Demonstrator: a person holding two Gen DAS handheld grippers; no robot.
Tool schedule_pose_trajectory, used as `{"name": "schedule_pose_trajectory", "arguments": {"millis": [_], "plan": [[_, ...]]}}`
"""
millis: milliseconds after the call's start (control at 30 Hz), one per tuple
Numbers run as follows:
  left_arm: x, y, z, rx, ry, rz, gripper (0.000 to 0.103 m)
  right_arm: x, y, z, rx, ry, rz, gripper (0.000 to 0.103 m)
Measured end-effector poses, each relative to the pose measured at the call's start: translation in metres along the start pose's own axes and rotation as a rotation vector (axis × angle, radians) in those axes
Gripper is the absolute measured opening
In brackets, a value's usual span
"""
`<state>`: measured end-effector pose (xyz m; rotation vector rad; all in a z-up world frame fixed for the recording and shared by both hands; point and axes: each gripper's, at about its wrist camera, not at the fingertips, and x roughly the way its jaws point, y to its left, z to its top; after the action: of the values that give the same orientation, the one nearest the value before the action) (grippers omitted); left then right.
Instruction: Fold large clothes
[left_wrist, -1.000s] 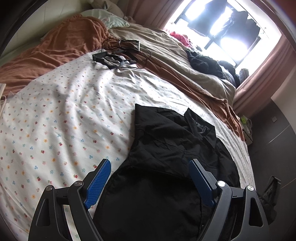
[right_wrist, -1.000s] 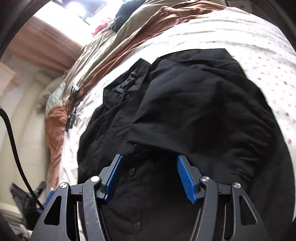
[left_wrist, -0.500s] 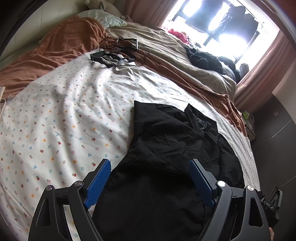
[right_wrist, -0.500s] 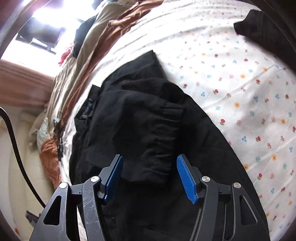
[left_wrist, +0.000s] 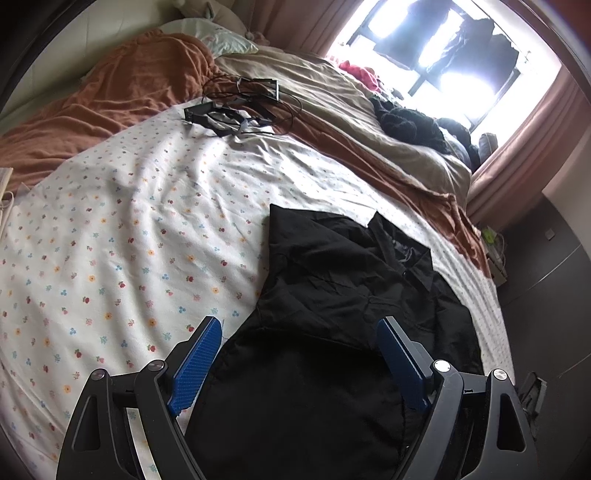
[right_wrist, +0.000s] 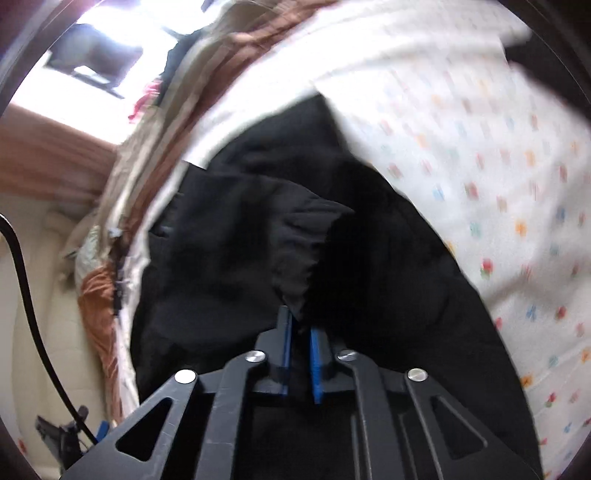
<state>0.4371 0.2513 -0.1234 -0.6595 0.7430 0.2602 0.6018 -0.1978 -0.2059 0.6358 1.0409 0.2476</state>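
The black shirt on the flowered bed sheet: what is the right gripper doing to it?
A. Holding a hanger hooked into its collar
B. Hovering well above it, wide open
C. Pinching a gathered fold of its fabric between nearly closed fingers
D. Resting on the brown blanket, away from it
C: in the right wrist view the right gripper has its blue fingers drawn close together on a bunched fold of the black shirt.
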Motion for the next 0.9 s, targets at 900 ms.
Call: {"name": "schedule_pose_trajectory", "arguments": {"millis": [900], "plan": [[-0.034, 0.069, 0.029, -0.185, -0.030, 0.032, 0.087, 0.010, 0.272, -0.056, -0.630, -0.112, 0.014, 0.006]]}}
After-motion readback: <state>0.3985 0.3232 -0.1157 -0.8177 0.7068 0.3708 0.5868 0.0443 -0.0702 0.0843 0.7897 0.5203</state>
